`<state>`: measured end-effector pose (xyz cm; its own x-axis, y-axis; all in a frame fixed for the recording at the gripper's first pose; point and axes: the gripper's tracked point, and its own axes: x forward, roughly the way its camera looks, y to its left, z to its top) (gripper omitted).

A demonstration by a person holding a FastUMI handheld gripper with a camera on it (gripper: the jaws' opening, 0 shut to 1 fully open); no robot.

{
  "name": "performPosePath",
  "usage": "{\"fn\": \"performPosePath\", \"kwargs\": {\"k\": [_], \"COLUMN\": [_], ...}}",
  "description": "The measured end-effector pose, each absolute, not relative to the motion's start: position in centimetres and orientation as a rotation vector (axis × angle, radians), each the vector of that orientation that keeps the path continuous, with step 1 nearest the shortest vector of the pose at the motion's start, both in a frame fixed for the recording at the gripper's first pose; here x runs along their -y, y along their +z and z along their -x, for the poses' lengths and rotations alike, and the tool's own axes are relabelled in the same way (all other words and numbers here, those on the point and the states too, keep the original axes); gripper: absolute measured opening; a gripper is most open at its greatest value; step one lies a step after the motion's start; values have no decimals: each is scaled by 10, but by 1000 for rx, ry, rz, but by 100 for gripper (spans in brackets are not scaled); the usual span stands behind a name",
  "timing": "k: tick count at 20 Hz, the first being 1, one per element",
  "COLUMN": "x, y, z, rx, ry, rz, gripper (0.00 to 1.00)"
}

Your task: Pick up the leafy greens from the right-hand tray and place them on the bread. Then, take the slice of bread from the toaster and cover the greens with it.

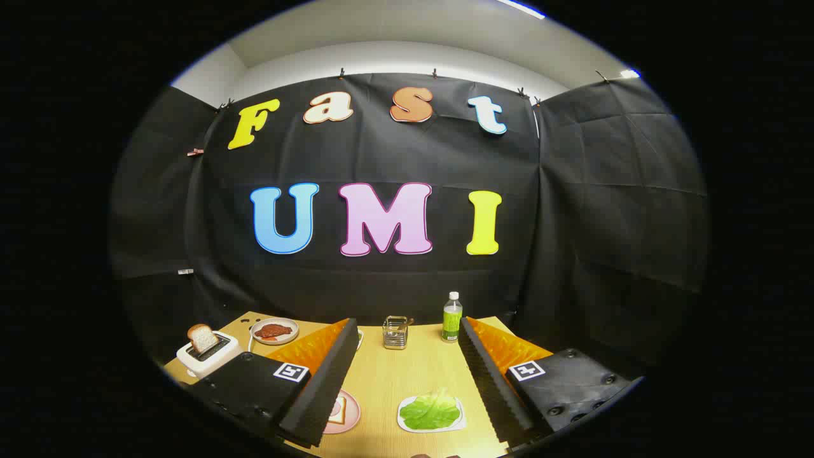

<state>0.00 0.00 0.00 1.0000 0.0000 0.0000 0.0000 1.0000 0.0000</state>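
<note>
Fingers (407, 375) spread wide and empty, we hover above the desk (388, 381); the leafy greens (431, 411) lie on their white tray (404, 425) low between our fingers, nearer the right one, long axis crosswise.

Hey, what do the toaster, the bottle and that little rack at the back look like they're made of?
Toaster: probably glossy white plastic; smooth, rounded shell. Bottle: looks like clear plastic, white cap, green label. Rack: shiny metal wire, open-sided. The gripper is open above the greens, touching nothing.
</note>
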Motion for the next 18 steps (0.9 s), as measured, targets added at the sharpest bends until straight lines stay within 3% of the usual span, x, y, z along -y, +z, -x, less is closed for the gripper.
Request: {"fn": "performPosePath", "kwargs": {"k": [18], "x": [-17], "y": [-6], "z": [-5], "rx": [-20], "ry": [69], "rz": [23], "gripper": [98]}}
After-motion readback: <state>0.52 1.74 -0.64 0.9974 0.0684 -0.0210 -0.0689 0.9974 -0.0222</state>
